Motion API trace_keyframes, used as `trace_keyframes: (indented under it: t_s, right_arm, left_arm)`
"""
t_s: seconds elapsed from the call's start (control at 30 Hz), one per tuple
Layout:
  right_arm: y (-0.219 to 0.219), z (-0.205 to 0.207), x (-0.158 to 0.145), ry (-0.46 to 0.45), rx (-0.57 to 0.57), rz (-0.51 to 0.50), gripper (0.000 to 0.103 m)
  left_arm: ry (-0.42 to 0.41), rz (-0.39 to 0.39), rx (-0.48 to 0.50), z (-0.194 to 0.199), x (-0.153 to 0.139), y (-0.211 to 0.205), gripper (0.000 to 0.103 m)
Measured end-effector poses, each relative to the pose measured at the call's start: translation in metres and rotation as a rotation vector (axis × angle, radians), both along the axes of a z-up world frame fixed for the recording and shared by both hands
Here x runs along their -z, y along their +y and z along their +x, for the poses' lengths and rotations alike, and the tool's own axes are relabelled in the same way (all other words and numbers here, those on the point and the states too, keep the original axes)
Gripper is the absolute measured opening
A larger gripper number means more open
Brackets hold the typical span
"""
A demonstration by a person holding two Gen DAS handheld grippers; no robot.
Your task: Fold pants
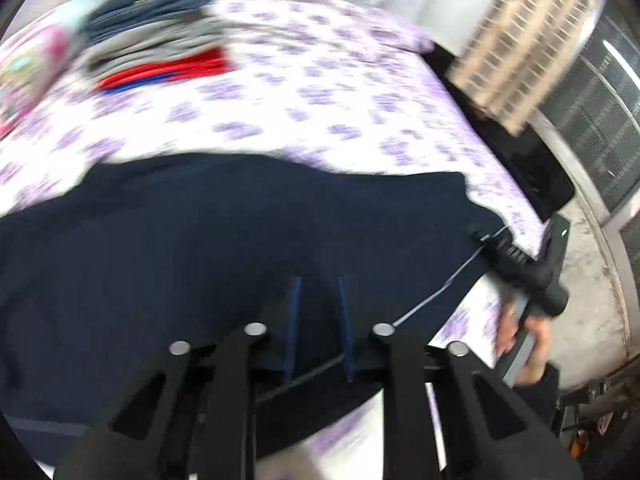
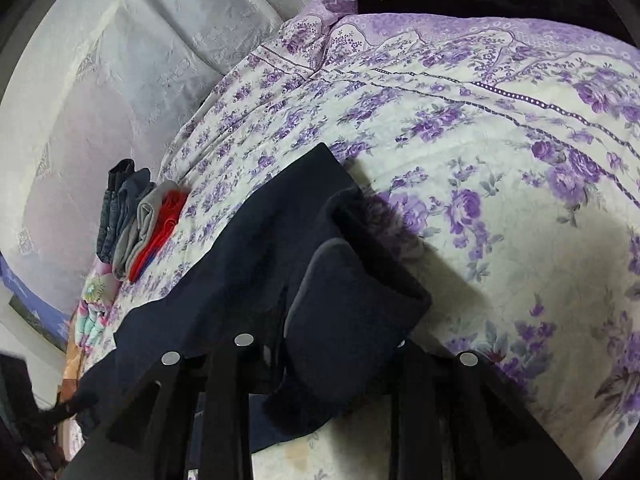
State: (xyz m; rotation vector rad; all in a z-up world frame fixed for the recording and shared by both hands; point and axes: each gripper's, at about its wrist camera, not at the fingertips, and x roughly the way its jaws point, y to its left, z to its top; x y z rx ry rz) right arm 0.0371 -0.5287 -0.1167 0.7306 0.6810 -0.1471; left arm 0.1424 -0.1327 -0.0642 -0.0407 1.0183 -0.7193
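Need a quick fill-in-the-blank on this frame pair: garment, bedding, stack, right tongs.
1. The dark navy fabric pants lie on a quilted bedspread printed with ____ flowers.
2. In the stack of folded clothes, the brightest folded piece is ____.
3. The right tongs are shut on the ____.
4. The stack of folded clothes sits ____ the pants, not on them.

Missing words: purple; red; pants; beside

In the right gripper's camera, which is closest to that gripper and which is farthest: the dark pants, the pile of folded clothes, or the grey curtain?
1. Dark pants: bunched right at the right gripper.
2. Pile of folded clothes: farther, to the left on the flowered bedspread.
3. Grey curtain: farthest, behind the bed at upper left.
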Motion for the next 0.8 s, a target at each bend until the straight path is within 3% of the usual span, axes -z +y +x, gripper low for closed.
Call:
trace_keyframes:
  t_s: [0.1, 0.2, 0.3, 0.43, 0.5, 0.67, 0.8]
  right_arm:
    - [-0.001, 0.001, 0.0, 0.0, -0.005, -0.005, 0.027]
    - [-0.003, 0.001, 0.001, -0.004, -0.011, 0.0, 0.027]
    - [-0.006, 0.001, 0.003, -0.008, -0.02, 0.002, 0.027]
    - [-0.007, 0.002, 0.003, -0.012, -0.025, 0.008, 0.027]
    - [-0.007, 0.002, 0.004, -0.011, -0.024, 0.007, 0.028]
    - [-0.007, 0.002, 0.004, -0.008, -0.022, 0.004, 0.028]
    - [-0.001, 0.006, 0.0, 0.021, -0.017, -0.044, 0.026]
  left_arm:
    - [0.027, -0.032, 0.058, 0.007, 0.008, -0.057, 0.006]
    - [0.049, 0.01, 0.083, 0.012, 0.032, -0.097, 0.004]
    - [0.124, 0.05, 0.081, 0.02, 0.071, -0.109, 0.003]
    - [0.175, -0.038, 0.073, 0.03, 0.077, -0.097, 0.001]
    - [0.156, -0.046, 0.078, 0.028, 0.079, -0.097, 0.001]
    - [0.019, 0.035, 0.1, 0.01, 0.073, -0.109, 0.001]
    - [0.042, 0.015, 0.094, 0.016, 0.071, -0.101, 0.001]
